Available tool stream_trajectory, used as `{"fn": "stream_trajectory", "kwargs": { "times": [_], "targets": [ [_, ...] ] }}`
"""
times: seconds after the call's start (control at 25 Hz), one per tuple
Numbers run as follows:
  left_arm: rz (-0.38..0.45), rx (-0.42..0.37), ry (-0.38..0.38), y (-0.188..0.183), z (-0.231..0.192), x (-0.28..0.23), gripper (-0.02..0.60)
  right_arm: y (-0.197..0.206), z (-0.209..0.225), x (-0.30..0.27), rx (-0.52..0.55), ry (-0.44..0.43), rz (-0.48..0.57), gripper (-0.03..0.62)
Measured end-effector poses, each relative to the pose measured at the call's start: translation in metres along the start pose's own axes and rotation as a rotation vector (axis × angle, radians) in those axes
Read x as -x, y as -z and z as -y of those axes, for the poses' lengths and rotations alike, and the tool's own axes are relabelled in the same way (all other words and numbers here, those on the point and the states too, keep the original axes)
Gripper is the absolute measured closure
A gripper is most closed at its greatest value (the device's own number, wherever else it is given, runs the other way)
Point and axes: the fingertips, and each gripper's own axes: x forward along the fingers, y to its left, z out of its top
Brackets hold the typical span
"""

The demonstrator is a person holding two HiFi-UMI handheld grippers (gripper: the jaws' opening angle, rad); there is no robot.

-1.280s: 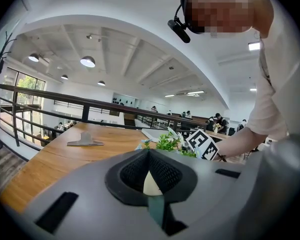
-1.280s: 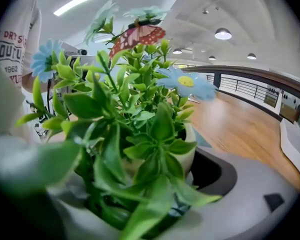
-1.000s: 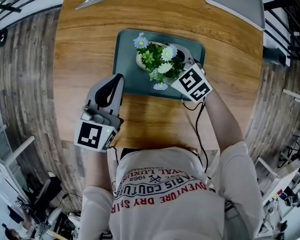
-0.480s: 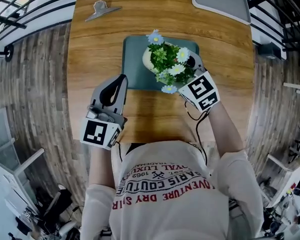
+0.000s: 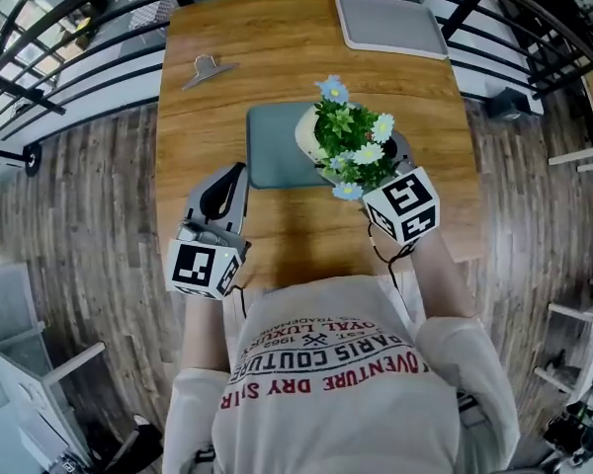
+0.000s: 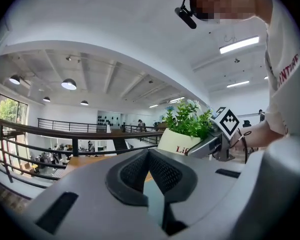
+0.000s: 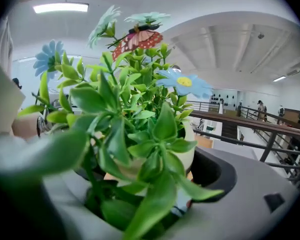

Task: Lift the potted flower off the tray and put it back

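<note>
Wooden table (image 5: 277, 47), plank floor (image 5: 79, 215), railings. One tray (image 5: 272, 151), one clip (image 5: 208, 70), one mat (image 5: 390, 23), one pot (image 5: 311, 138). Right gripper (image 5: 395, 156) clamps pot; left gripper (image 5: 235, 176) pressed together, empty.

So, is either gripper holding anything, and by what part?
Right gripper grips the potted flower by its white pot's sides; left gripper holds nothing, jaws together.

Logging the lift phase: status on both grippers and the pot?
Right gripper shut on potted flower, held up over the tray's right edge. Left gripper shut, empty, beside the tray. Nothing in the way on the tray.
</note>
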Motion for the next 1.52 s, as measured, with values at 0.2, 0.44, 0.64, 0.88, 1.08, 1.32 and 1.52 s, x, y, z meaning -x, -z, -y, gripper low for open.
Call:
{"fn": "stream_trajectory", "kwargs": {
  "times": [0.2,0.44,0.64,0.88,1.08,1.32,1.52],
  "targets": [
    [0.029,-0.043,0.021,-0.017,0.008,0.018,0.569,-0.016,0.000,0.039,-0.054,0.098,0.048,0.086],
    [0.045,-0.053,0.027,-0.022,0.016,0.035,0.569,-0.017,-0.004,0.068,-0.100,0.173,0.077,0.086],
    [0.052,-0.055,0.043,-0.027,0.020,0.036,0.569,-0.017,-0.002,0.081,-0.110,0.214,0.074,0.086],
    [0.046,-0.047,0.054,-0.025,0.024,0.028,0.569,-0.014,0.006,0.080,-0.106,0.219,0.056,0.086],
    [0.037,-0.042,0.052,-0.019,0.020,0.024,0.569,-0.007,0.007,0.065,-0.096,0.202,0.034,0.086],
    [0.015,-0.046,0.049,-0.010,0.020,0.008,0.569,0.016,0.017,0.033,-0.047,0.110,-0.036,0.086],
    [-0.014,-0.055,0.069,0.002,0.023,-0.009,0.569,0.031,0.024,-0.006,0.024,0.001,-0.072,0.086]
  ]
}}
